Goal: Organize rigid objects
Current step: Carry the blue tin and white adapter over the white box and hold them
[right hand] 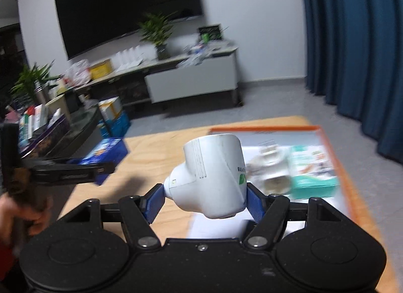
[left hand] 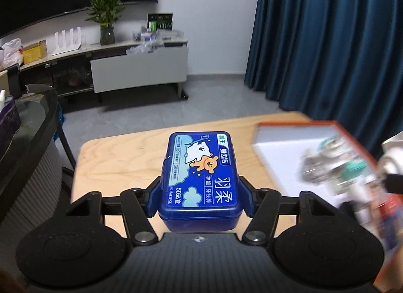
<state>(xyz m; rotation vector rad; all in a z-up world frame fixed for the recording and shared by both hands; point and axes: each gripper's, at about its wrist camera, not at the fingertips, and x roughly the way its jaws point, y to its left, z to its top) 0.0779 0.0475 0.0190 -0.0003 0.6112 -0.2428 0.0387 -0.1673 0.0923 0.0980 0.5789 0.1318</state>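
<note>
Left wrist view: the left gripper has its jaws pinching a blue floss pick box by its two long sides. The box's long way points straight ahead, away from the jaws, and it is lifted a bit over the wooden bench. To the right lies a tray with an orange rim. It looks blurry, with some small things in it.

In the right wrist view, the left gripper and its blue box show at the left edge. In the middle, the right gripper has its jaws pinching a white plastic gadget with a green mark. The gadget hangs over the near left corner of the tray. A teal box sits inside, ahead and to the right.

I think both things go into the tray. The right gripper is nearer, already over it. The left one must go right to reach it.
</note>
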